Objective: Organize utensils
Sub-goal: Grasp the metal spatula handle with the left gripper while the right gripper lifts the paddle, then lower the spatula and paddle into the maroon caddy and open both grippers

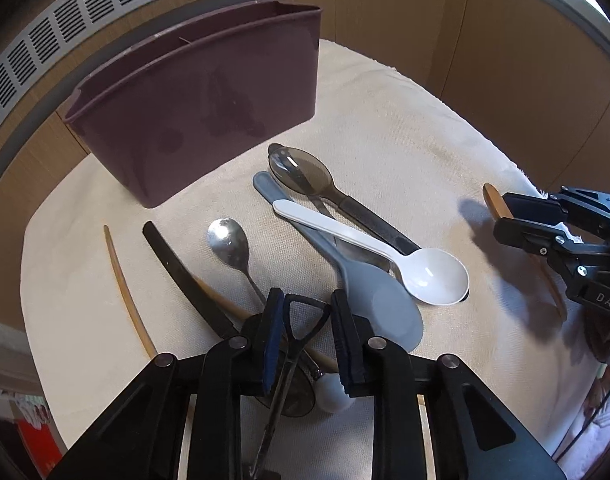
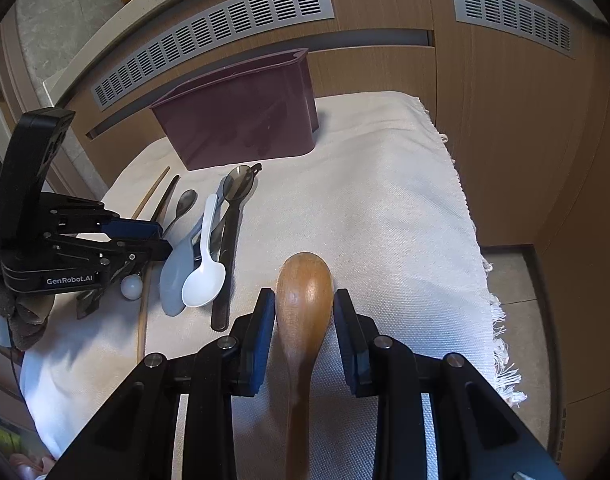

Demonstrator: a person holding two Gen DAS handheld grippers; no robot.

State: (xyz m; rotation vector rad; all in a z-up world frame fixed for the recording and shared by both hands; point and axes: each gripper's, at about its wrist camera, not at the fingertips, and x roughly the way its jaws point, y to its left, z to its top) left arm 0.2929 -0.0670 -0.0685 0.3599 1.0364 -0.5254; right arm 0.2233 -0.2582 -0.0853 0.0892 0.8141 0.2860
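A maroon utensil holder [image 1: 201,108] stands at the back of the cloth; it also shows in the right wrist view [image 2: 245,120]. Loose utensils lie in front of it: a white spoon [image 1: 385,250], a grey spoon [image 1: 361,292], a smoky plastic spoon [image 1: 317,180], a metal spoon [image 1: 231,244] and chopsticks [image 1: 125,292]. My left gripper [image 1: 307,308] is open, its fingers either side of a black triangular-ended utensil [image 1: 301,320]. My right gripper [image 2: 303,308] is open, its fingers either side of a wooden spoon [image 2: 305,300] lying on the cloth.
A cream cloth [image 2: 365,208] covers the table, with a fringed right edge [image 2: 501,340]. Wooden cabinet panels with grey vents [image 2: 213,36] stand behind. A small white ball-ended item [image 1: 333,394] lies under my left gripper.
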